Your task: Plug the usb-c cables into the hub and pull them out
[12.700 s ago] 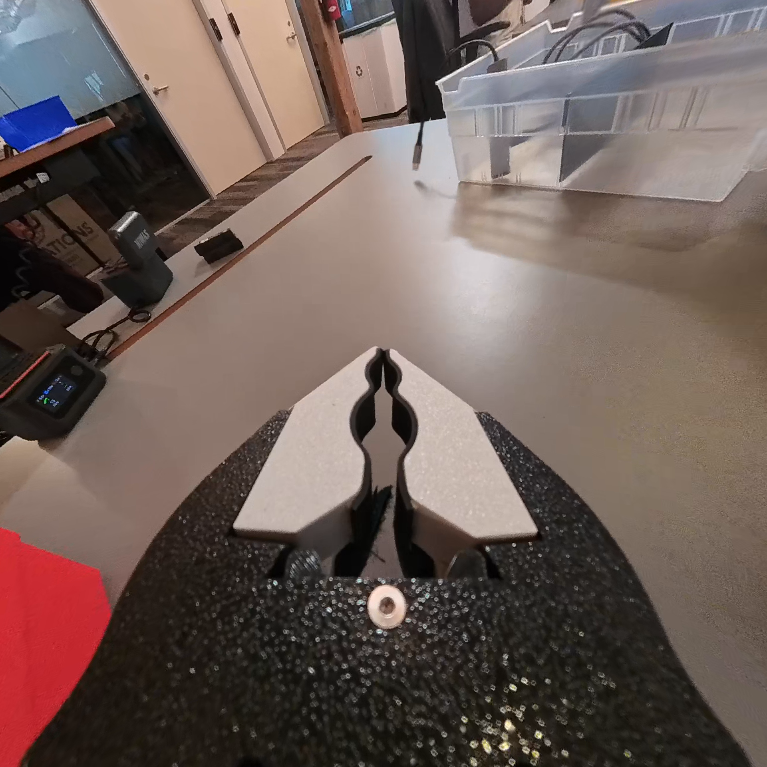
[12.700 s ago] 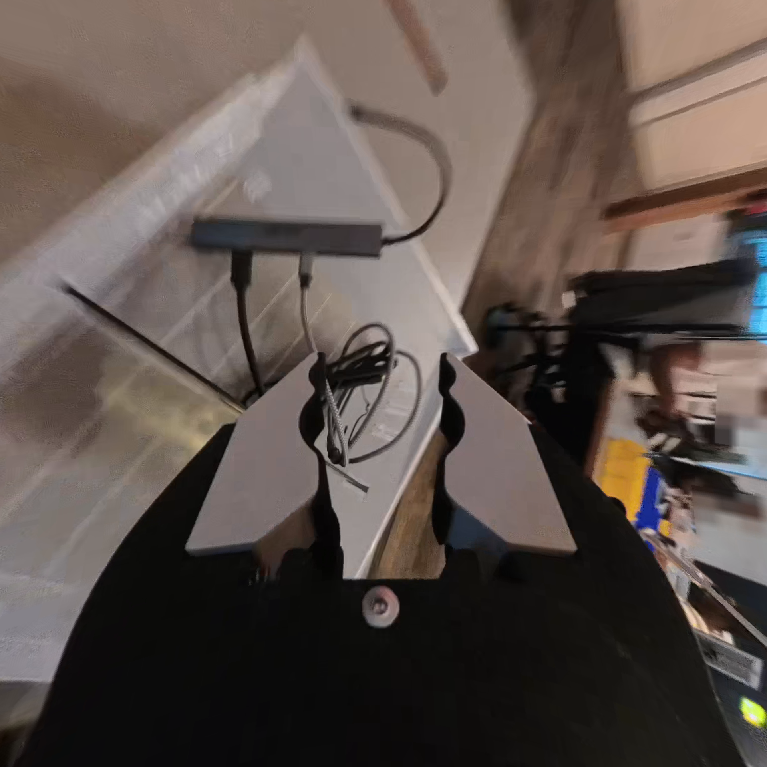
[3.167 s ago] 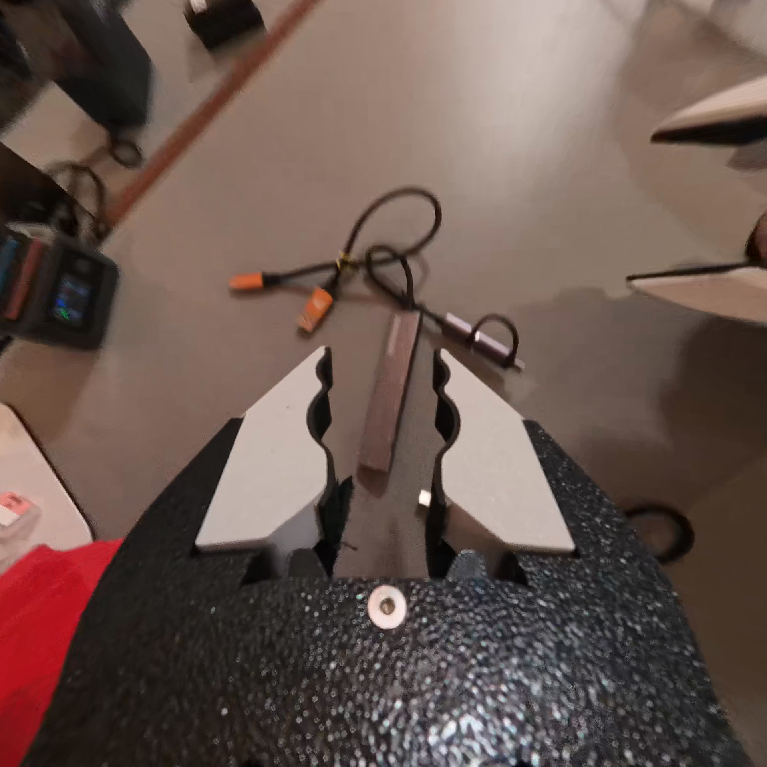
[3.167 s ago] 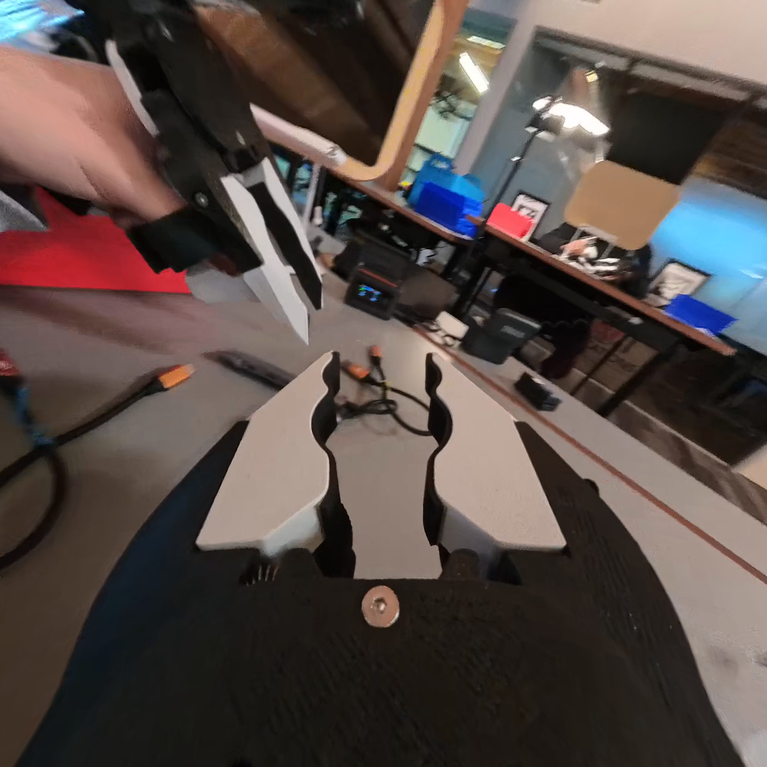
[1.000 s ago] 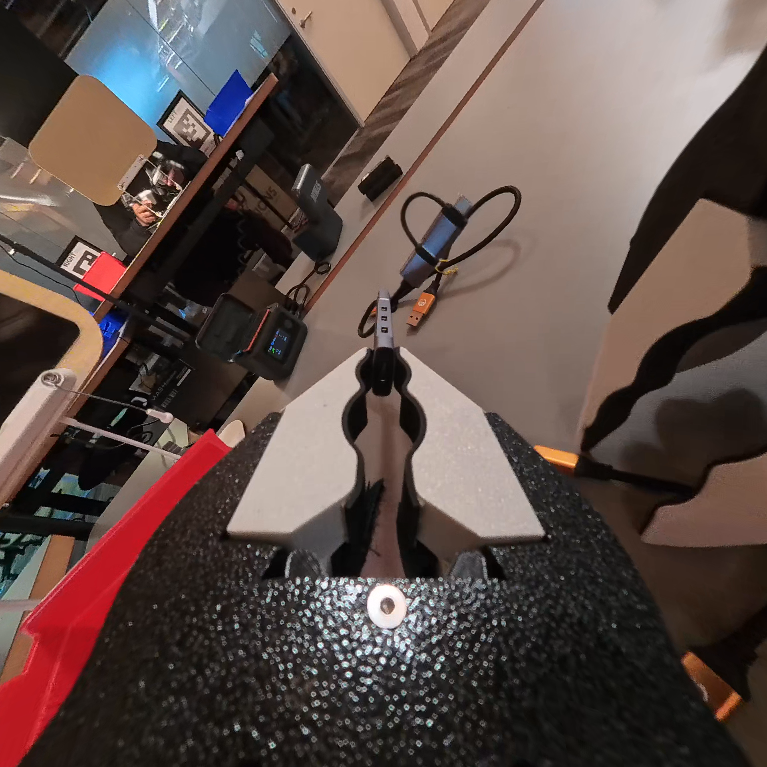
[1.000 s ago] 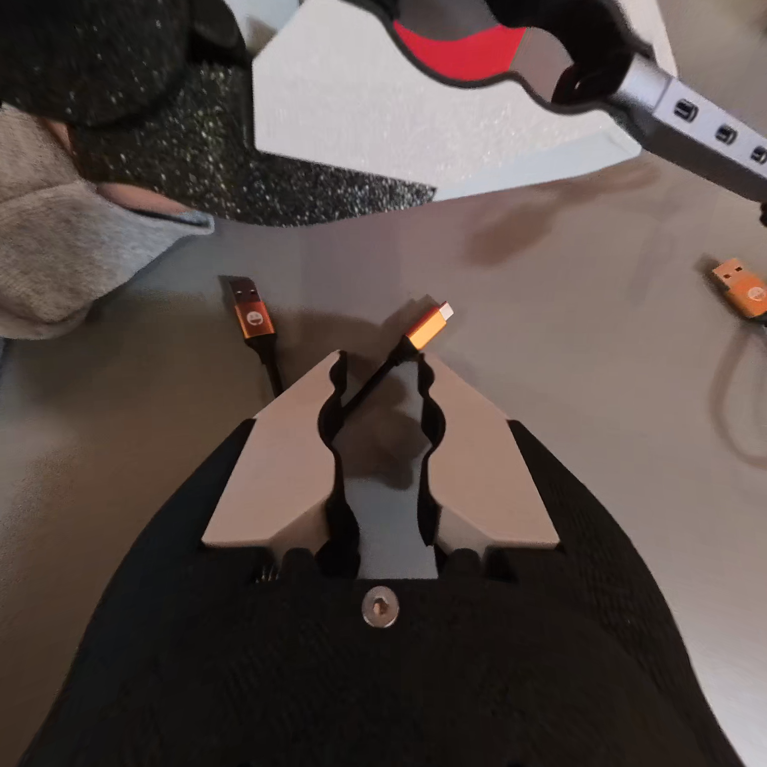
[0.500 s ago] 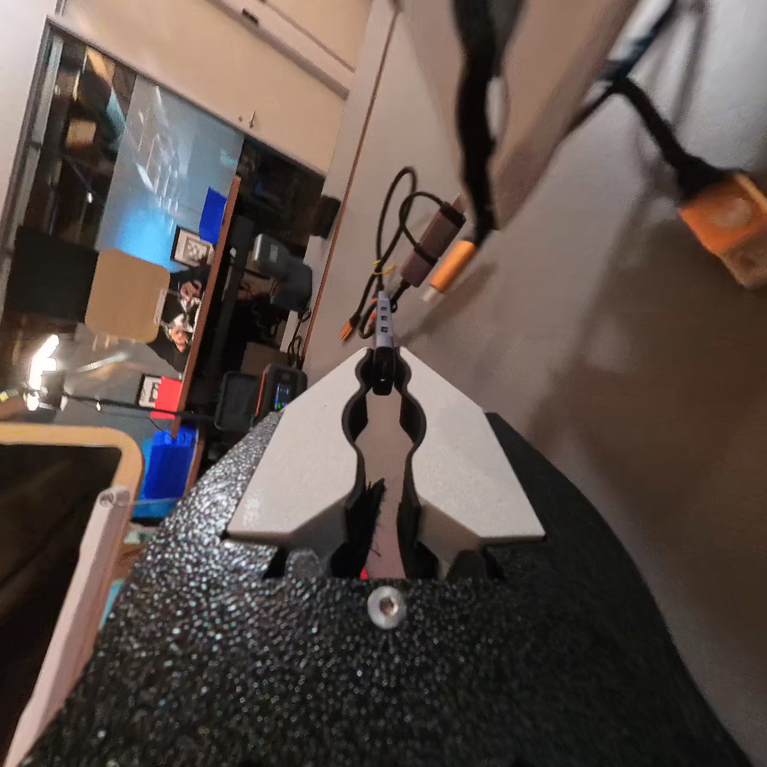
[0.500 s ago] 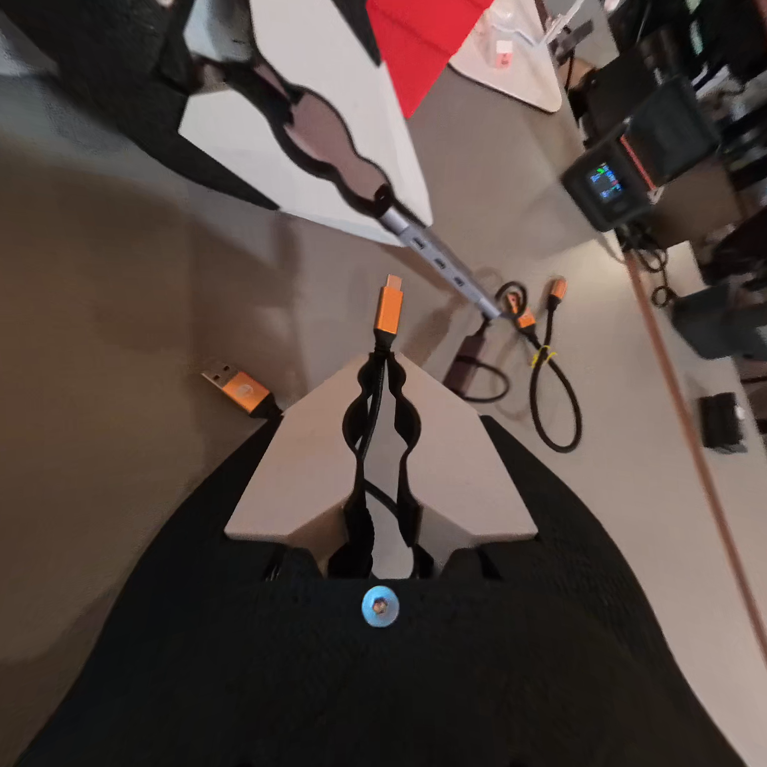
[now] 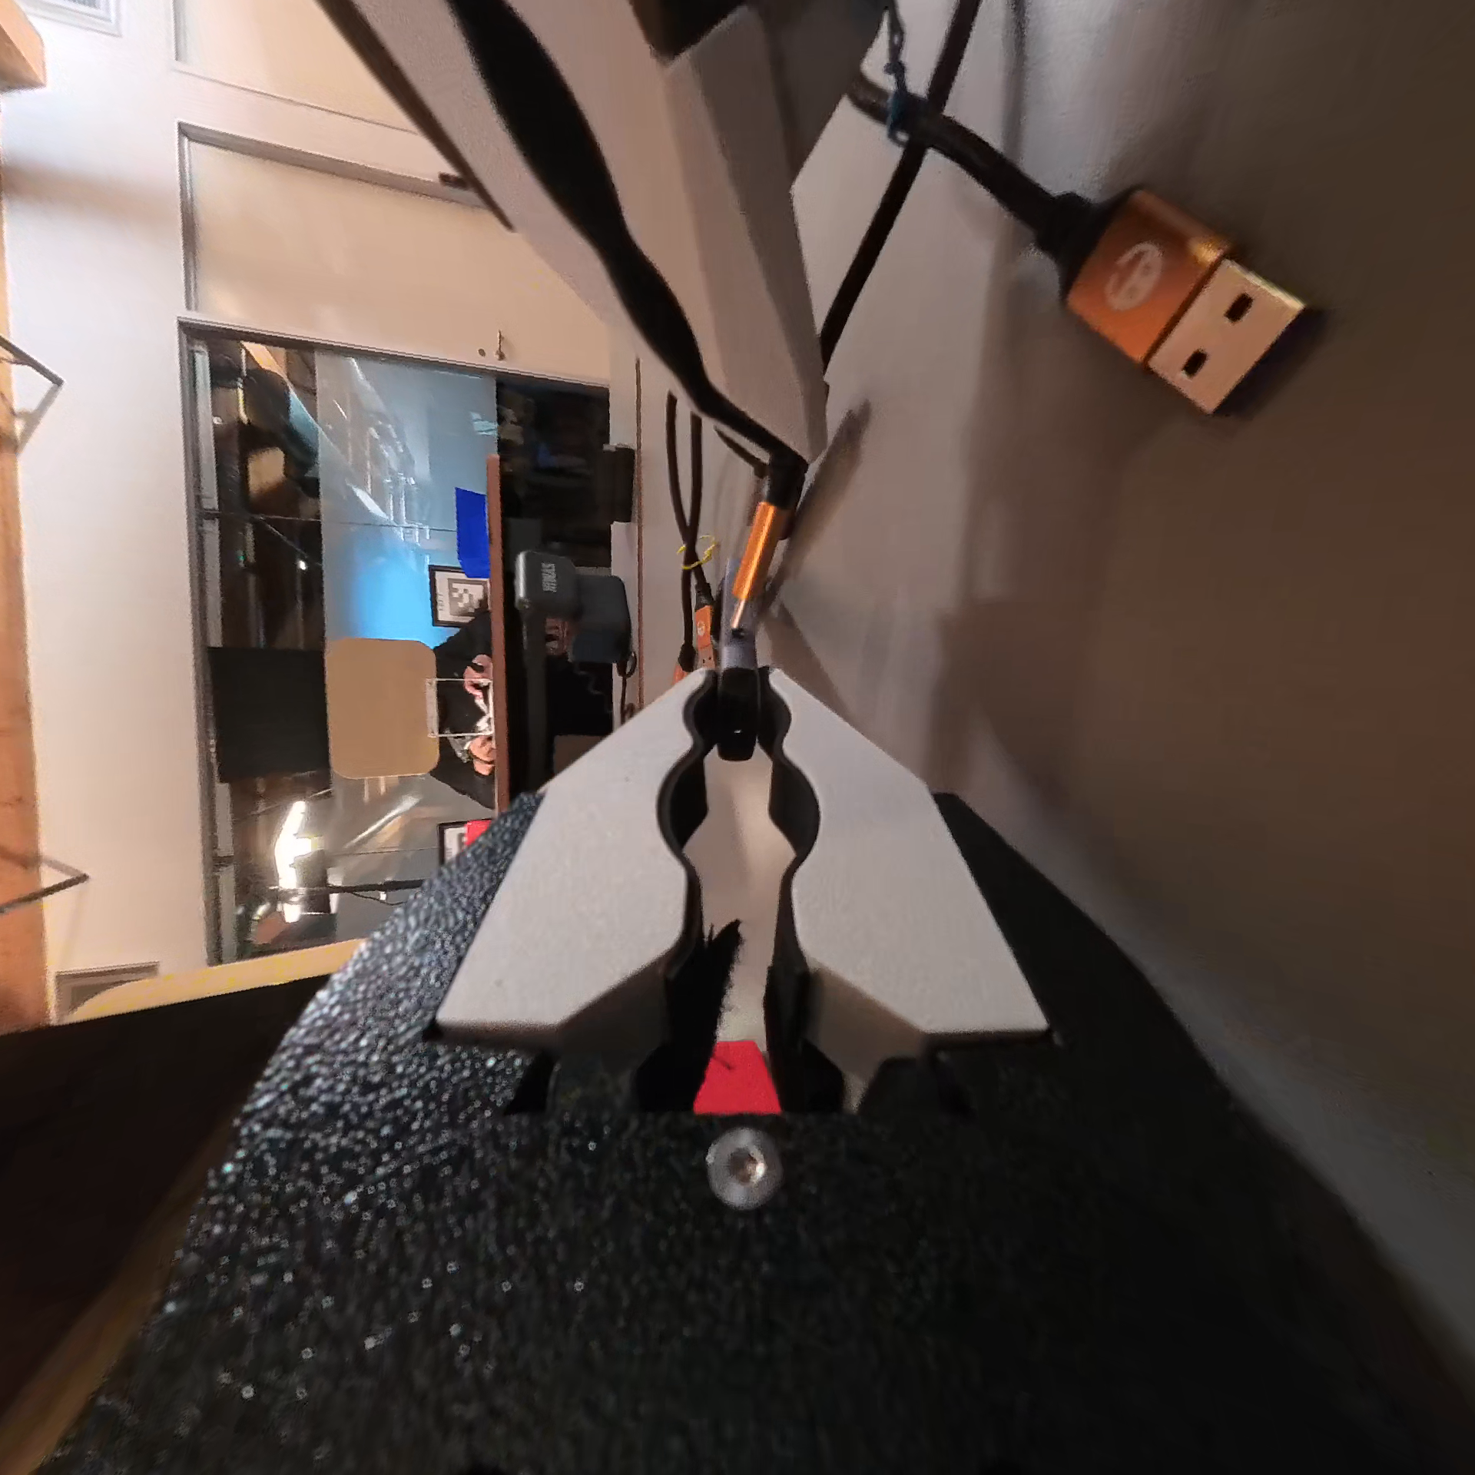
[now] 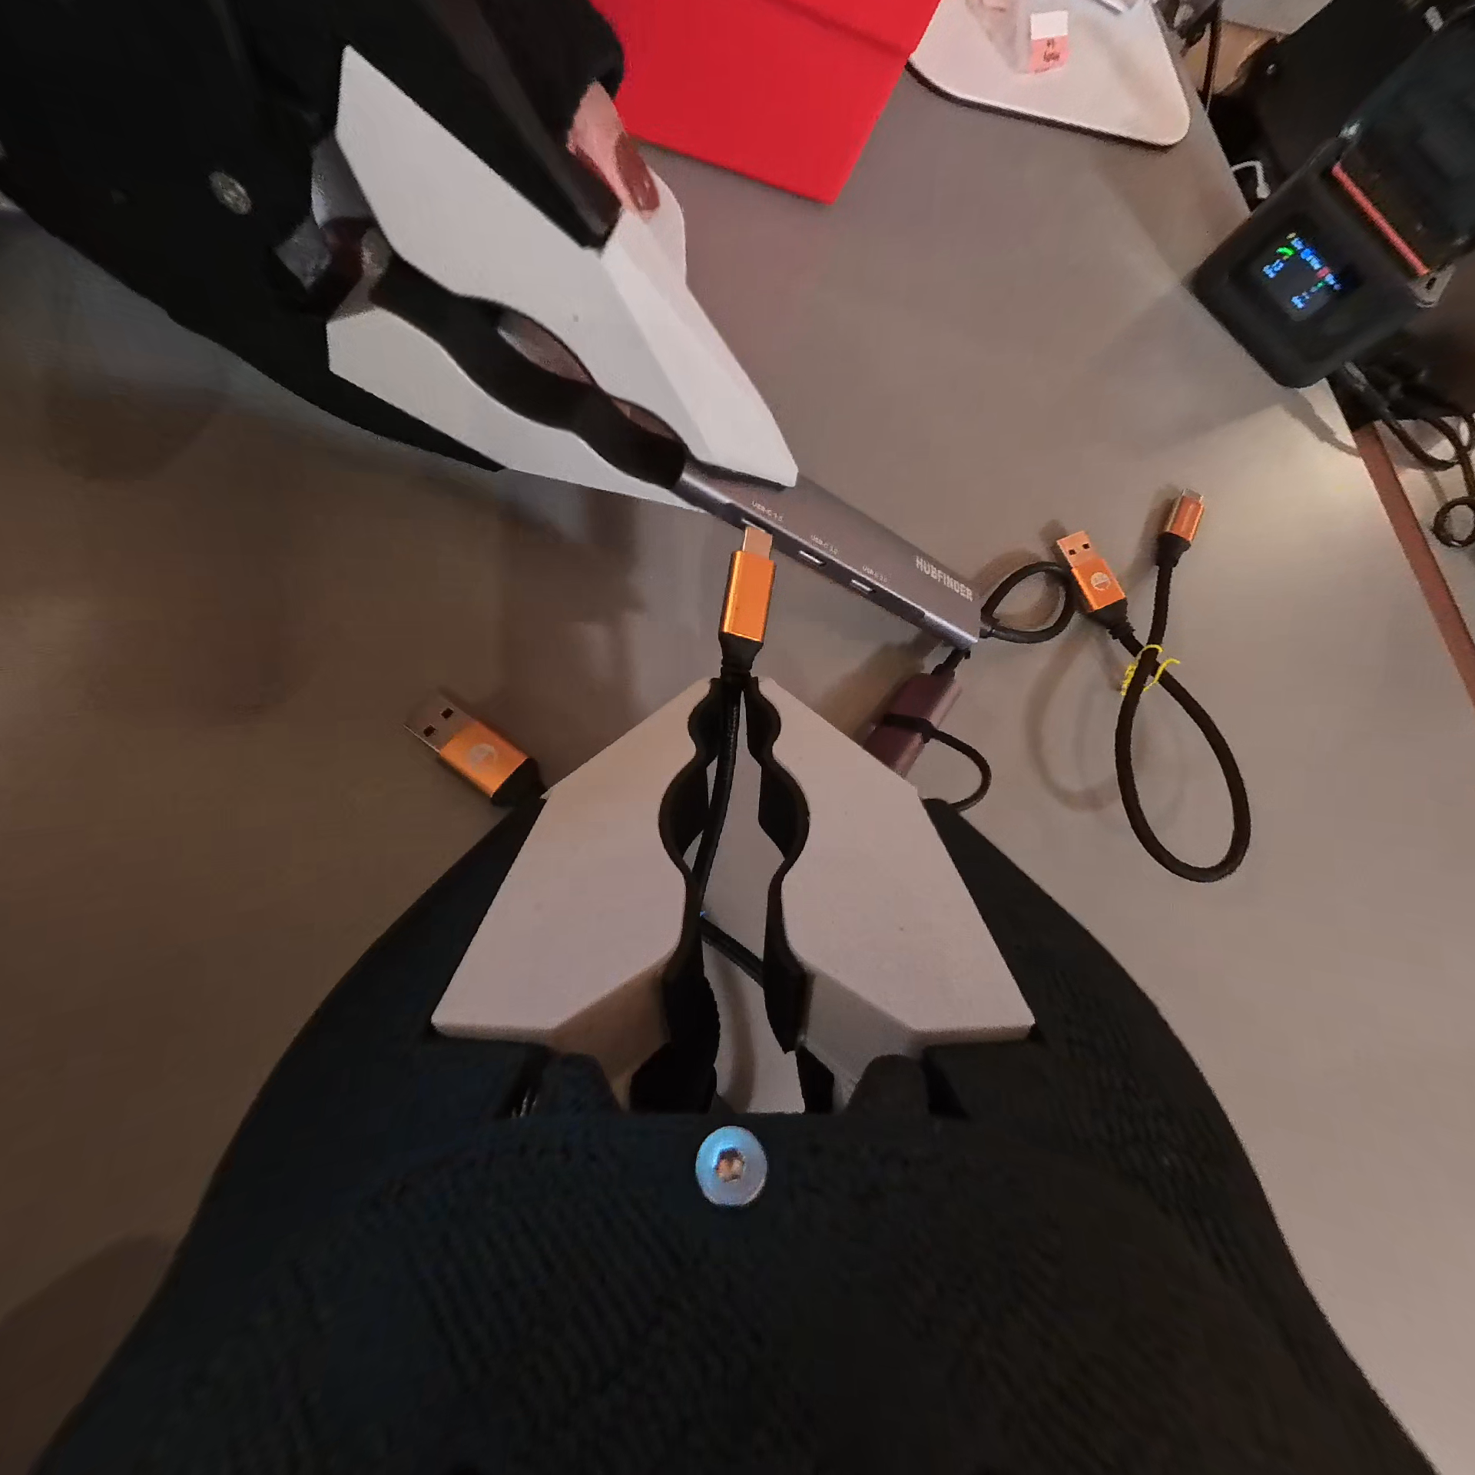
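My left gripper (image 9: pixel 738 702) is shut on one end of the grey hub (image 10: pixel 862 559), holding it tilted above the grey table (image 10: pixel 239 559). In the left wrist view the hub (image 9: pixel 738 654) shows end-on. My right gripper (image 10: pixel 738 686) is shut on a black cable just behind its orange USB-C plug (image 10: pixel 746 595). The plug's metal tip sits at the mouth of the hub port nearest my left gripper (image 10: pixel 702 479). That plug also shows in the left wrist view (image 9: pixel 758 559). The cable's orange USB-A end (image 10: pixel 471 750) lies on the table.
A second black cable (image 10: pixel 1181 718) with orange plugs lies right of the hub. The hub's own lead and plug (image 10: pixel 918 710) trail under it. A red box (image 10: pixel 766 80) and a white base (image 10: pixel 1053 72) stand behind. A black device with a screen (image 10: pixel 1341 271) is far right.
My right gripper closed on the cable, lifted it and brought the USB-C plug up to the hub's first port. My left gripper rolled sideways, still holding the hub.
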Action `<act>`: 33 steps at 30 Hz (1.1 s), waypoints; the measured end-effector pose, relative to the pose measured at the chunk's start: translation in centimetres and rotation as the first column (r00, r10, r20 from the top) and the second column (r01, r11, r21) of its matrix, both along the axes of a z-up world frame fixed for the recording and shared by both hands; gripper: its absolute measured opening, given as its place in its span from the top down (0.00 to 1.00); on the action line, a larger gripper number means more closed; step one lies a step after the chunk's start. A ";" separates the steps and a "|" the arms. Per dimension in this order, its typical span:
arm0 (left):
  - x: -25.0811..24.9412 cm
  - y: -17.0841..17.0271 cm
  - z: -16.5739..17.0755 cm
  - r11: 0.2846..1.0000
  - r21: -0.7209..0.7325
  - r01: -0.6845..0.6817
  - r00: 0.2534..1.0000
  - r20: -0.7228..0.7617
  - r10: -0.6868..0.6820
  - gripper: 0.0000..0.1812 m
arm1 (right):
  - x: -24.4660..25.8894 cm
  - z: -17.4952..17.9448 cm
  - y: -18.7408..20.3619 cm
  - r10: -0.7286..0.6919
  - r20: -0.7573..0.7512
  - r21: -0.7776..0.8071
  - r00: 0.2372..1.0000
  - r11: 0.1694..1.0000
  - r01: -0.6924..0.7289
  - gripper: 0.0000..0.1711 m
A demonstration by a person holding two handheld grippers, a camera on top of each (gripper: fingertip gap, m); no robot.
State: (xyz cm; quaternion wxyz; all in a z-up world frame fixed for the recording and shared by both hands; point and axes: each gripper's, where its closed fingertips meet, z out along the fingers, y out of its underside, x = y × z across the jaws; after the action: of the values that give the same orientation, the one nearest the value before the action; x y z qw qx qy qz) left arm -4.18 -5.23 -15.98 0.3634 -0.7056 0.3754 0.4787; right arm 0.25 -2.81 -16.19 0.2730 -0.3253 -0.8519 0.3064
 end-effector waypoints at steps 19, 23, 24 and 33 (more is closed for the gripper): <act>0.4 -0.1 -0.2 0.998 -0.044 -0.051 0.996 -0.075 0.047 0.96 | 0.2 0.6 -0.3 0.000 -0.002 0.019 1.000 1.000 0.000 0.98; 0.5 0.0 -0.2 0.997 -0.043 -0.059 0.996 -0.067 0.056 0.96 | 0.1 0.4 -0.2 -0.001 -0.019 0.075 1.000 0.997 0.002 0.98; 0.5 0.0 -0.3 0.997 -0.042 -0.064 0.997 -0.054 0.061 0.96 | 0.1 0.4 -0.2 -0.002 -0.021 0.072 1.000 0.997 0.004 0.98; 0.5 0.2 -0.3 0.995 -0.029 -0.092 0.996 -0.018 0.091 0.96 | -0.4 0.5 0.1 -0.041 -0.048 0.021 0.998 0.999 0.043 0.98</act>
State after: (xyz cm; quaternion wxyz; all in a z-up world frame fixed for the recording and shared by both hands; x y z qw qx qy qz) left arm -3.68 -5.01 -16.30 0.3272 -0.7233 0.3528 0.4952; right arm -0.10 -2.75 -15.65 0.3030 -0.3328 -0.8415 0.2989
